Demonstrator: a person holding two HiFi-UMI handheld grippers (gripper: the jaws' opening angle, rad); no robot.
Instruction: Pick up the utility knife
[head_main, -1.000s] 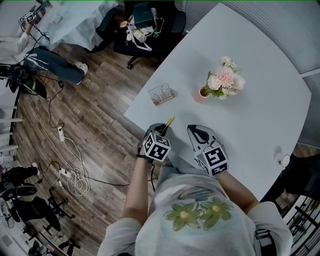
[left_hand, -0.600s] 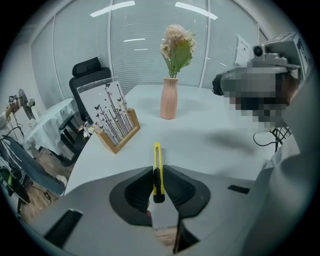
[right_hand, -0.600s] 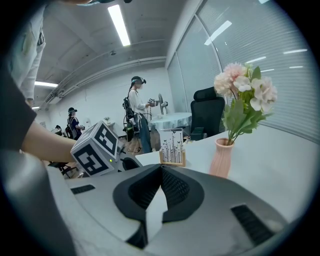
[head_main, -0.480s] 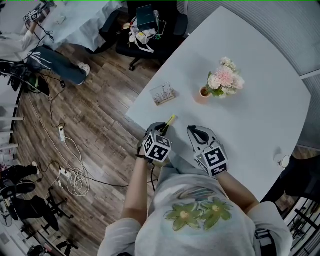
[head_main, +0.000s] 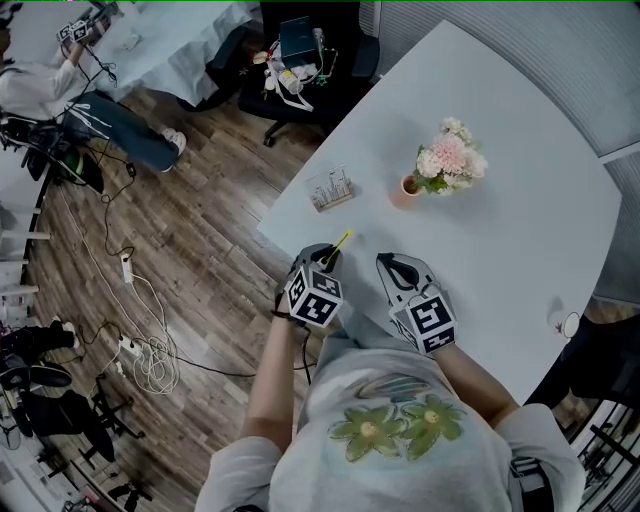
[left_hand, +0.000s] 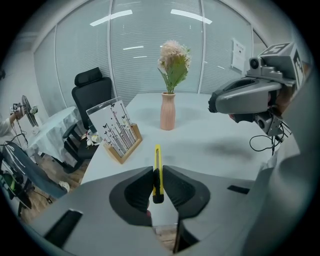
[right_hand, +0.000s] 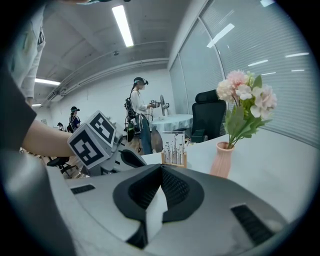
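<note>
Yellow utility knife (left_hand: 157, 155) clamped edge-on between left hand-held gripper (left_hand: 158, 170) jaws, held over white surface (head_main: 500, 220) near its edge, pointing toward pink vase (left_hand: 168, 111). Right hand-held gripper (right_hand: 161, 167) jaws together, empty.

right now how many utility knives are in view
1: the yellow utility knife, clamped in the left gripper's jaws near the table's edge. The cluttered chair could hide others.
</note>
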